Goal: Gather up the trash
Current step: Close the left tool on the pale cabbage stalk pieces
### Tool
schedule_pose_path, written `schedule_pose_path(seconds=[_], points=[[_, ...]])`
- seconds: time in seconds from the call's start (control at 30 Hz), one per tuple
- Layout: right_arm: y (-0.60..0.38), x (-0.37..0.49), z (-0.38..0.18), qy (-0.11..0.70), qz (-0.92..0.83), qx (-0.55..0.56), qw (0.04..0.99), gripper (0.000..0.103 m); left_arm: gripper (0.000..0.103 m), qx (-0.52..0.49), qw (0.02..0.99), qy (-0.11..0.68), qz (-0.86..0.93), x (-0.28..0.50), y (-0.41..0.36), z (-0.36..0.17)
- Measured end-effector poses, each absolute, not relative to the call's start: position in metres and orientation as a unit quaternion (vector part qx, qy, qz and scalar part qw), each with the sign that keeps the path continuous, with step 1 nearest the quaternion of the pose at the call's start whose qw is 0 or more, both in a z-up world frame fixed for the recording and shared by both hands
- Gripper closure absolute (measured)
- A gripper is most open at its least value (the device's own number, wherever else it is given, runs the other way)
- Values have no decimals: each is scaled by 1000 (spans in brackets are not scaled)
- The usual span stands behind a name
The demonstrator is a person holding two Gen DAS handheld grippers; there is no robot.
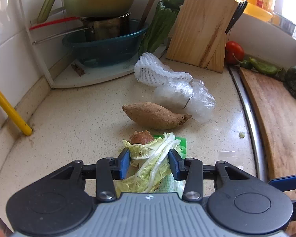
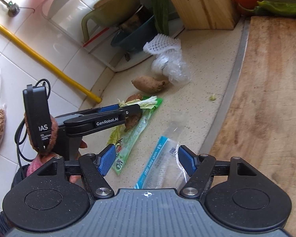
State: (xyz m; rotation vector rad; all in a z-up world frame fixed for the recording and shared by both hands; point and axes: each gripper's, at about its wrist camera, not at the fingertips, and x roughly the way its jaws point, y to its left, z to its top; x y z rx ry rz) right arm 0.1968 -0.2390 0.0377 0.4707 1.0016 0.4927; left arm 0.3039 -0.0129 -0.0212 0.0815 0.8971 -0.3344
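Speckled beige kitchen table, white tiled wall at left, a yellow pipe running down into the corner.

Left tool: blue pads set against either side of a pale cabbage leaf, jaws narrowed to a moderate gap. The leaf lies on a green snack wrapper, with a brown root piece just beyond it. From the right wrist view the left tool reaches in from the left, its fingers over that same pile; a hand in a knitted sleeve holds its grip.

Right tool: jaws wide apart, nothing pressed between them. A clear bag with a blue strip lies flat on the table under the gap, not gripped.

Further trash: white foam net touching a crumpled clear plastic bag, both behind a sweet potato.

Back corner: wooden knife block, long green pepper leaning beside it, teal basin with a steel pot and a green bowl stacked in it. Red tomato and small green peppers sit at the head of a wooden cutting board on the right.
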Motion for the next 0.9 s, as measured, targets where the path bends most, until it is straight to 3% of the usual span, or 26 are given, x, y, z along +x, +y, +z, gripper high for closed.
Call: schedule_pose_path(seconds=[0.23,0.9], points=[[-223,201,29,494,218,209,815,27,71,43,884,429,-182,302,1,-13],[-180,210,13,515,172,117,832,24,73,-20,877,433,-209,315,58,-12]])
